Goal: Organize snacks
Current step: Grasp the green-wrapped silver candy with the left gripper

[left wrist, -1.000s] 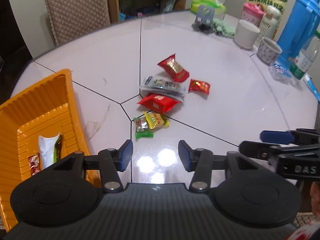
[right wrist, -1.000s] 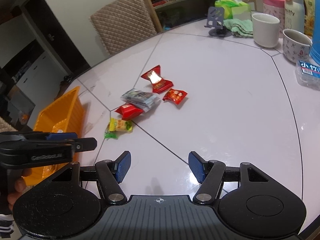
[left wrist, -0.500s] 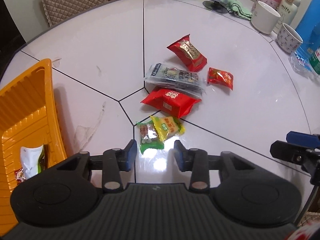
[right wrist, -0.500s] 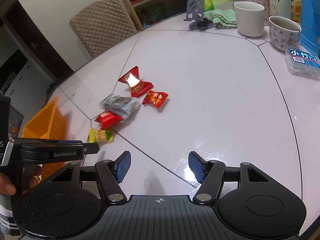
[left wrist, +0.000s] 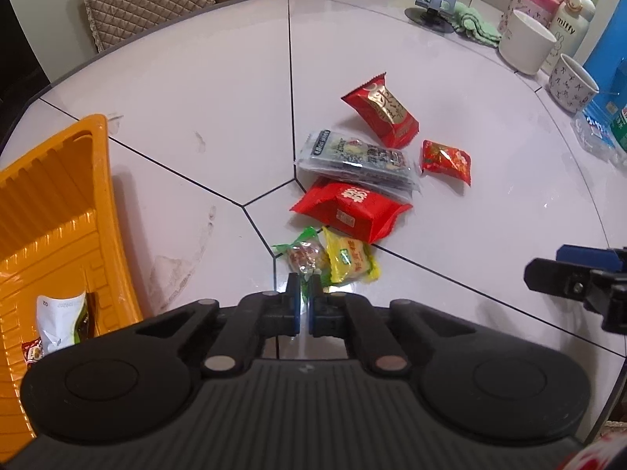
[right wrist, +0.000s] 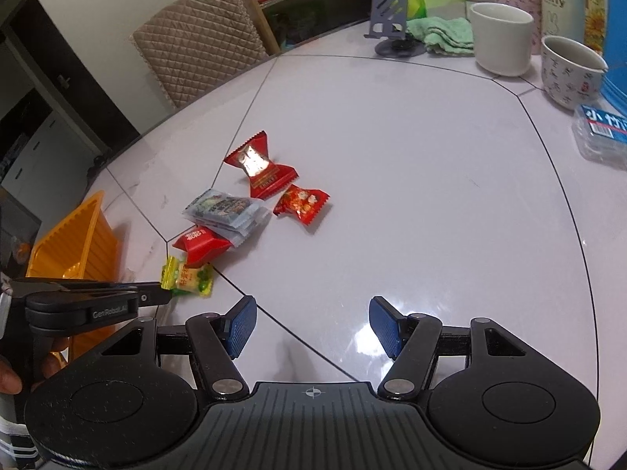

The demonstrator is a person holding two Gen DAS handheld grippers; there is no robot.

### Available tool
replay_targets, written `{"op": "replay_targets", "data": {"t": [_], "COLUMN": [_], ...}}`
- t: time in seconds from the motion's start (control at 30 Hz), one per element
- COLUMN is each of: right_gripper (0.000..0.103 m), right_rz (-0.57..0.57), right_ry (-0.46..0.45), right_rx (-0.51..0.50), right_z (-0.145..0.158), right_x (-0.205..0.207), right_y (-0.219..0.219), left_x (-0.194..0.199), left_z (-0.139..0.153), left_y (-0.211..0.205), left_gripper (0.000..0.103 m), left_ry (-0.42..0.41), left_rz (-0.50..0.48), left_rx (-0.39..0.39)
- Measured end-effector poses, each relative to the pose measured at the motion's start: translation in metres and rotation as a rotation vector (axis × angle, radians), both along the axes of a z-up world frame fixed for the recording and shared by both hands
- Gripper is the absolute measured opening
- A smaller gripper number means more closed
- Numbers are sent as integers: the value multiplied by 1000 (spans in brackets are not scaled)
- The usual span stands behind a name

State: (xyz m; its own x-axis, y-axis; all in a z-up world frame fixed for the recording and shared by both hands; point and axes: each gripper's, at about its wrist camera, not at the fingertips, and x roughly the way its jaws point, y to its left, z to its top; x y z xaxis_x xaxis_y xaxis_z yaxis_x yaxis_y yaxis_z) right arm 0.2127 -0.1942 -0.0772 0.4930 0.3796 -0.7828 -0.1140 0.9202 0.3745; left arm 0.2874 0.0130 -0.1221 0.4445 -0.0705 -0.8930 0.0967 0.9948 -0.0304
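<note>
Green-wrapped candy (left wrist: 305, 255) lies at lower centre of the left wrist view, its near wrapper tail pinched between the almost-closed fingers of the left gripper (left wrist: 304, 298). It touches a yellow snack packet (left wrist: 350, 260) beside it. Orange ribbed plastic tray (left wrist: 47, 211) fills the left edge. Bare white tabletop (right wrist: 411, 180) spreads ahead of the right gripper (right wrist: 311, 325), whose fingers stand wide apart, holding nothing.
</note>
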Motion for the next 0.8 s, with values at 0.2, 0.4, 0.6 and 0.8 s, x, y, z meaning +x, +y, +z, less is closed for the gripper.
{"op": "replay_targets", "data": {"t": [0.2,0.4,0.6,0.8], "right_gripper": [64,64,64,64], "right_rz": [38,95,118,111], "right_ry": [-31,-80,-99,-86], "right_rx": [-9,-9,-6,0], "right_z": [0,4,6,3], "right_x": [11,24,39,41], "right_y": [8,20,30,32], "left_x": [-7,-12,-7,10], "left_z": [14,31,24,9], "left_y": [8,15,19,23], "left_gripper": [0,0,3,18], "left_ry": [-43,-92,-52,-1], "left_rz": [11,23,55,127], "left_rx": [-11,-29,-53,-75]}}
